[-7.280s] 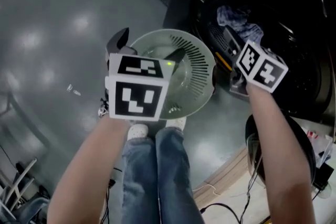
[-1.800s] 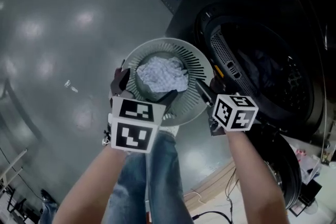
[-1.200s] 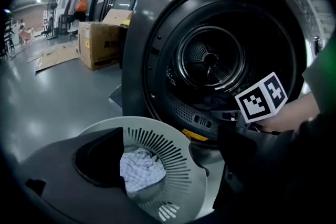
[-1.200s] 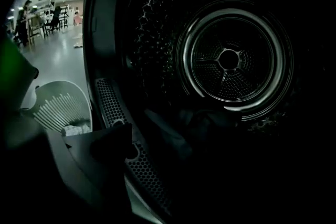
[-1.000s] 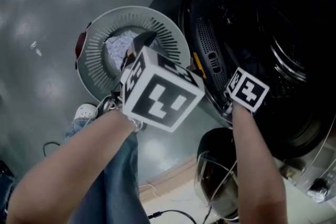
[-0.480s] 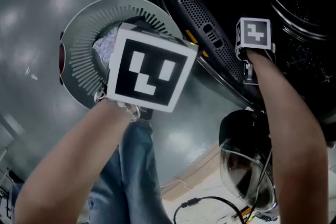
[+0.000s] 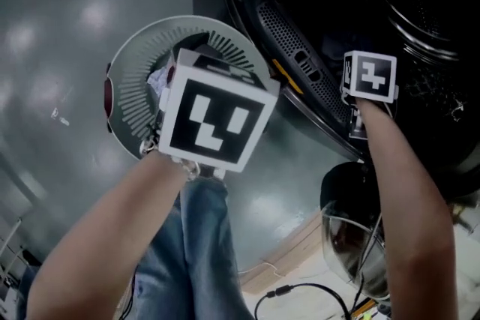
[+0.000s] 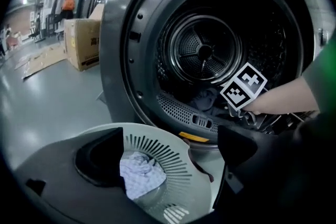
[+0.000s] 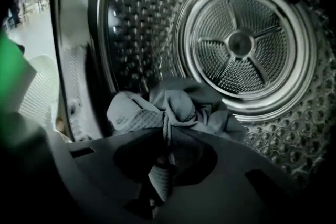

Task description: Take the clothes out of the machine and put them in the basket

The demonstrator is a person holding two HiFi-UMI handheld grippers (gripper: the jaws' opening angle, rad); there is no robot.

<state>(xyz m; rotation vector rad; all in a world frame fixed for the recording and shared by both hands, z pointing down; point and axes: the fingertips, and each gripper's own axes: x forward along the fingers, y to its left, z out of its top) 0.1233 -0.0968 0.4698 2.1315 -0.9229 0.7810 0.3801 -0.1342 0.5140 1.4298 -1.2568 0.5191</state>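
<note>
Inside the machine's drum lies a bundle of grey clothes. My right gripper has just been closing and is now shut on a fold of this grey cloth, which runs down between the jaws. From outside, its marker cube shows at the drum's mouth, next to the grey clothes. The round pale basket stands on the floor before the machine, with a white patterned cloth in it. My left gripper hangs open above the basket, holding nothing; its cube hides its jaws from above.
The machine's round glass door hangs open low at the right, above a cable on the floor. The person's jeans-clad legs stand right behind the basket. A cardboard box sits left of the machine on the grey floor.
The right hand has gone from beside the basket into the machine's opening and sunk a little deeper. The left gripper has stayed over the basket, where a white cloth now lies.
</note>
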